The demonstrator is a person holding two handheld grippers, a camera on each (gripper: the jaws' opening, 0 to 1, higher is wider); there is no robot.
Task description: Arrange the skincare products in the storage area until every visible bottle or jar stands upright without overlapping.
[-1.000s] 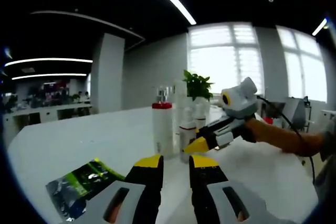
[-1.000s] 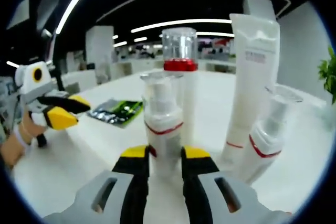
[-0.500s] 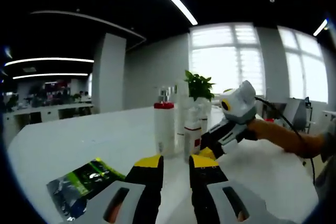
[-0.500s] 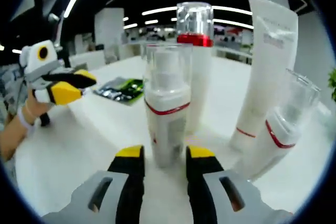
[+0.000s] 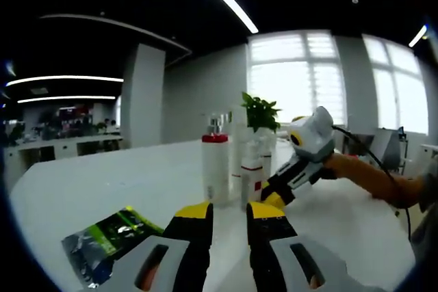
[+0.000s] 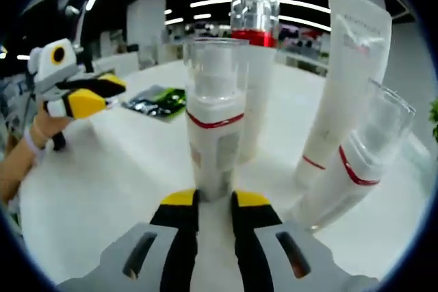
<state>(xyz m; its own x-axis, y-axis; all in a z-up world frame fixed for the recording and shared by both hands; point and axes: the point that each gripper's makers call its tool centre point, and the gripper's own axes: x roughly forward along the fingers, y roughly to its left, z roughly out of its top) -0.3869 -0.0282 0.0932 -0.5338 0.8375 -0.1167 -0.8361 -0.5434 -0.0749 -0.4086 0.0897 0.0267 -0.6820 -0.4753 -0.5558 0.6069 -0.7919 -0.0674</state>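
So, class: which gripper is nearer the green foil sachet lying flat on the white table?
Left. The left gripper hangs just beside the green foil sachet. The right gripper is farther off, at the white pump bottle with the clear cap.

Green foil packet (image 5: 104, 243) lies flat on white table (image 5: 102, 182). Potted plant (image 5: 259, 113) stands at far edge, bright windows (image 5: 301, 76) behind.

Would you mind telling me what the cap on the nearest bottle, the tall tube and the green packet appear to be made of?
The cap looks like clear hard plastic: the pump shows through it. The tube seems soft, matte white plastic, flattened at its top seam. The packet looks like glossy foil or film, given its bright reflections, though it is too small to be sure.
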